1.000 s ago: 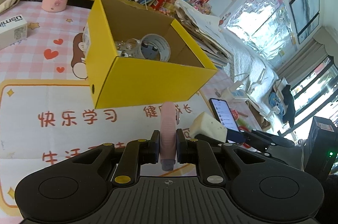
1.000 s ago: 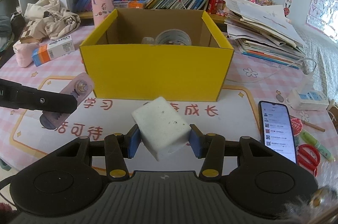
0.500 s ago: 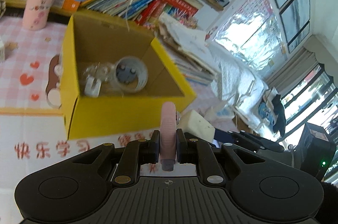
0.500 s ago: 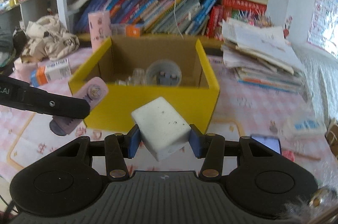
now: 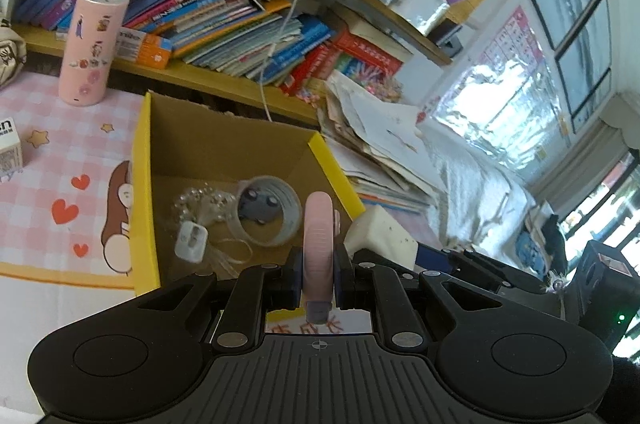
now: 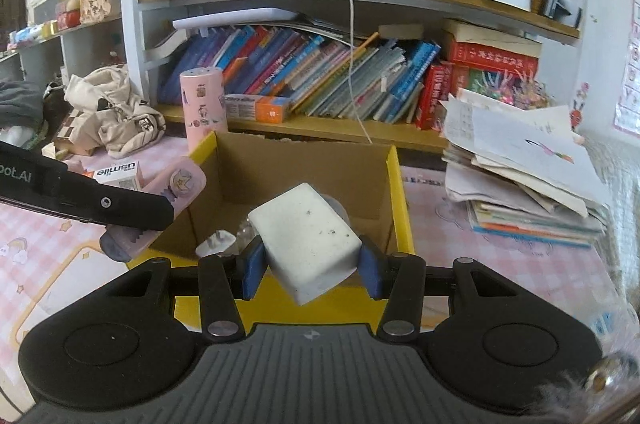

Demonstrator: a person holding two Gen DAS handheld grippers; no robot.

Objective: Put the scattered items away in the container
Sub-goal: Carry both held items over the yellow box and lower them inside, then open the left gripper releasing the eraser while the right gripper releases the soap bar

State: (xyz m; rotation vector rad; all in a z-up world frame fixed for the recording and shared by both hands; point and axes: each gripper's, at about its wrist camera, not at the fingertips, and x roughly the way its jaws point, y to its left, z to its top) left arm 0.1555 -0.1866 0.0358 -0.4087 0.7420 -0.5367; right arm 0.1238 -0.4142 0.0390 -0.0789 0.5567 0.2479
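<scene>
The yellow cardboard box [image 5: 142,208] stands open on the pink table, also seen as the box [image 6: 402,220] in the right wrist view. Inside lie a clear tape roll [image 5: 266,216], a white plug [image 5: 191,240] and crumpled clear plastic. My left gripper [image 5: 318,270] is shut on a flat pink comb-like item [image 5: 317,244], held edge-on over the box's near side; it shows as the pink item [image 6: 176,192] at the box's left corner. My right gripper [image 6: 310,264] is shut on a white sponge block [image 6: 306,236], raised over the box's front wall.
A pink cylinder [image 5: 93,48] and a small white carton [image 6: 118,174] stand left of the box. Bookshelves [image 6: 320,72] run behind it. A heap of papers [image 6: 520,168] lies at the right, and a beige cloth bag [image 6: 114,112] at the back left.
Both grippers have risen and advanced from in front of the box to above its near edge, each still holding its item. The box interior is now visible from above.
</scene>
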